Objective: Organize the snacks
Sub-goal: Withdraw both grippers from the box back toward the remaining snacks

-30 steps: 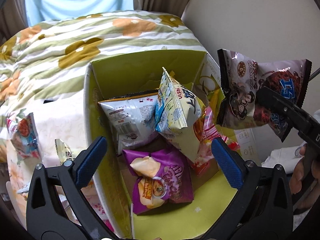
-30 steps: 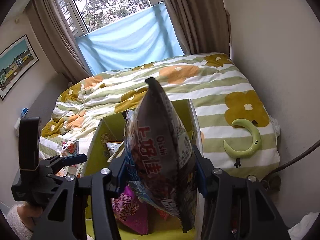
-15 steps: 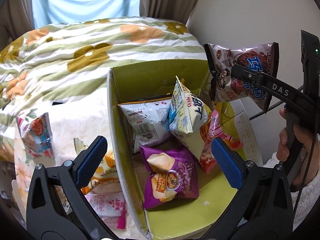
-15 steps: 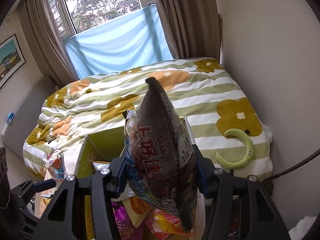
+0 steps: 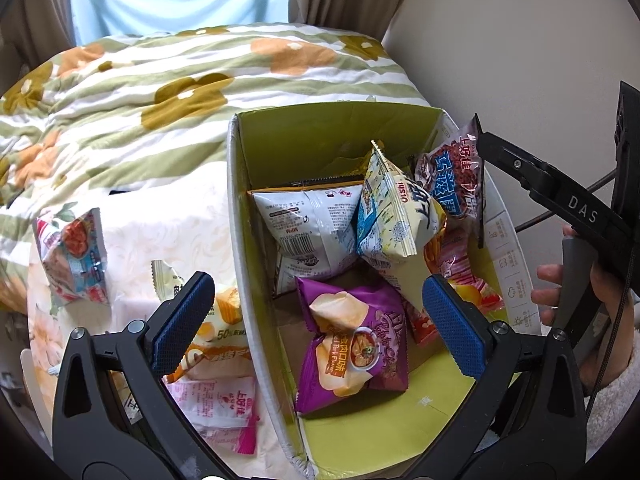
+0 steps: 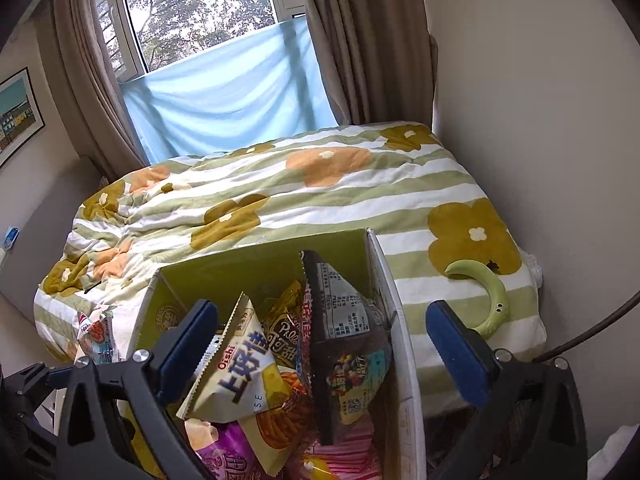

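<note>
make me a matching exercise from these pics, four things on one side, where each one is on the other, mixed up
Things:
1. purple chip bag
2. brown chocolate bag
3. pink sachet
4. green crescent toy

Places:
A. on the striped quilt, right of the box
B. on the box floor, near end
C. outside the box, along its left wall
D. upright against the box's right wall

Pairs: 1-B, 2-D, 3-C, 4-A

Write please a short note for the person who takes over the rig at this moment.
Left tool: open, holds nothing, above the box.
Right tool: open, holds nothing; the brown chocolate bag stands in the box at its right wall.
Done: several bags are in the box, including the purple chip bag.
Left: bags outside to the box's left, such as the red-and-blue bag, orange-and-white bag and pink packet.
</note>
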Demonstrator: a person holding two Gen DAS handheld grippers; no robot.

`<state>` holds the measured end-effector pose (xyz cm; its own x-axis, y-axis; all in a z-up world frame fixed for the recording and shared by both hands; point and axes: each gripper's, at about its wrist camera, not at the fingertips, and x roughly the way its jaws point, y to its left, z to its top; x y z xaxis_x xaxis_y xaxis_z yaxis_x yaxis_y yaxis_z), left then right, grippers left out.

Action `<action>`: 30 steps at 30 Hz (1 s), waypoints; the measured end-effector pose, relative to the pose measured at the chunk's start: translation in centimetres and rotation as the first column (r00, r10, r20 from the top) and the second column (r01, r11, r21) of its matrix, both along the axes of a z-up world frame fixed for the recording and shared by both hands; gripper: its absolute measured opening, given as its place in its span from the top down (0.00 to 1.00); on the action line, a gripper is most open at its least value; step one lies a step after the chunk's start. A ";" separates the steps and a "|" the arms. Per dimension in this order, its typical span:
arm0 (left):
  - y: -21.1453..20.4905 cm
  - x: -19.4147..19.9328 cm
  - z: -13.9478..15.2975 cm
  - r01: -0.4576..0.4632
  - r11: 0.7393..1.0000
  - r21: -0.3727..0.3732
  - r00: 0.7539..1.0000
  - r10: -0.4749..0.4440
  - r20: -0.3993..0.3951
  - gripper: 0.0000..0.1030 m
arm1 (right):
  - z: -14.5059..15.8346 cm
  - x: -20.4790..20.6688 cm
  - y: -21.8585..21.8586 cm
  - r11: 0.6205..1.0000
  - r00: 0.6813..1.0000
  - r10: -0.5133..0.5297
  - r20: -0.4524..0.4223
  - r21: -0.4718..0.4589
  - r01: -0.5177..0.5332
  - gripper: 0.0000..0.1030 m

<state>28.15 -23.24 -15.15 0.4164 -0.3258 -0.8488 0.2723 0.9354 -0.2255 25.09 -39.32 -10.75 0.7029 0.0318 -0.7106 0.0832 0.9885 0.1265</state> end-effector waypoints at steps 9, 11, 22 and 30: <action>0.9 -3.1 3.0 -0.046 0.999 -0.002 0.996 0.046 0.073 0.00 | 2.8 -2.9 -0.4 1.000 0.999 0.022 0.043 -0.006 -0.022 0.00; 1.3 -4.1 3.8 -0.067 0.998 -0.004 0.994 0.067 0.086 0.00 | 3.6 -3.7 -0.3 0.999 0.998 0.042 0.048 -0.013 -0.042 0.00; 5.5 -10.8 5.9 -0.163 0.987 0.009 0.977 0.160 0.142 0.00 | 6.9 -8.9 2.6 0.990 0.984 0.139 0.107 -0.039 -0.136 0.00; 12.0 -14.7 6.1 -0.206 0.979 -0.008 0.964 0.204 0.168 0.00 | 7.1 -12.5 7.5 0.985 0.979 0.169 0.117 -0.062 -0.163 0.00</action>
